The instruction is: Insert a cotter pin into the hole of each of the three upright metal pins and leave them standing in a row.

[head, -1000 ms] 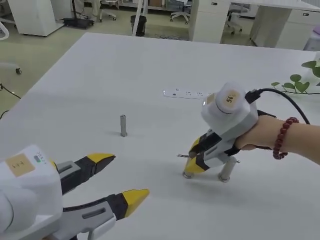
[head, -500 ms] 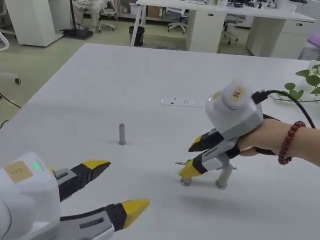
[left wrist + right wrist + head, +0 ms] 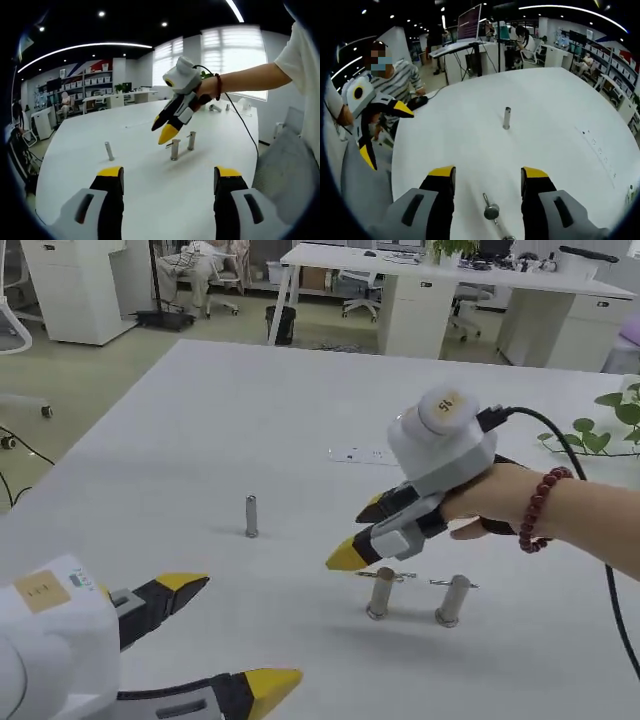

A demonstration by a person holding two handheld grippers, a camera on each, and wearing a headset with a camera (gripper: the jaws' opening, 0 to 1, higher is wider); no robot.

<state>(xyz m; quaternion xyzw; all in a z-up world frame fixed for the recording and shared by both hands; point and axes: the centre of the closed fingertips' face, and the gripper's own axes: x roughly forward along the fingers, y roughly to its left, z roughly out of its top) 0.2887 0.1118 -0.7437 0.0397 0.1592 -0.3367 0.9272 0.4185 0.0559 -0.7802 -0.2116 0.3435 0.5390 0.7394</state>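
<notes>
Left claw hangs low over the near part of the table, its jaws spread wide with nothing between them. It looks idle, not engaged in the work.

Ahead of it and a little to its right stands the bare metal pin, upright and alone. Its hole appears empty, though it is too small in the pictures to be certain. This pin is well apart from the right claw, off to that claw's left. In the right gripper view it sits straight ahead, in line with the gap between the jaws.

Right claw hovers above the table with its jaws parted and nothing pinched. It is tilted down and points leftward toward the bare pin.

Just below and slightly right of it stand the two fitted pins. The left fitted pin has a cotter pin lying across its top. The right fitted pin carries a second cotter pin the same way. Both are upright, close beside each other and clear of the jaws. Seen from the right claw, one of them is directly under the roots of its jaws.

By my reading, two of the three insertions are done and the third is in hand. The next move calls for a third cotter pin to be taken up. It must then be threaded level through the cross-hole of the bare pin without tipping it. The free claw could steady that pin. The bare pin stands far from the other two, so it may also need bringing closer to make a tidy row.
</notes>
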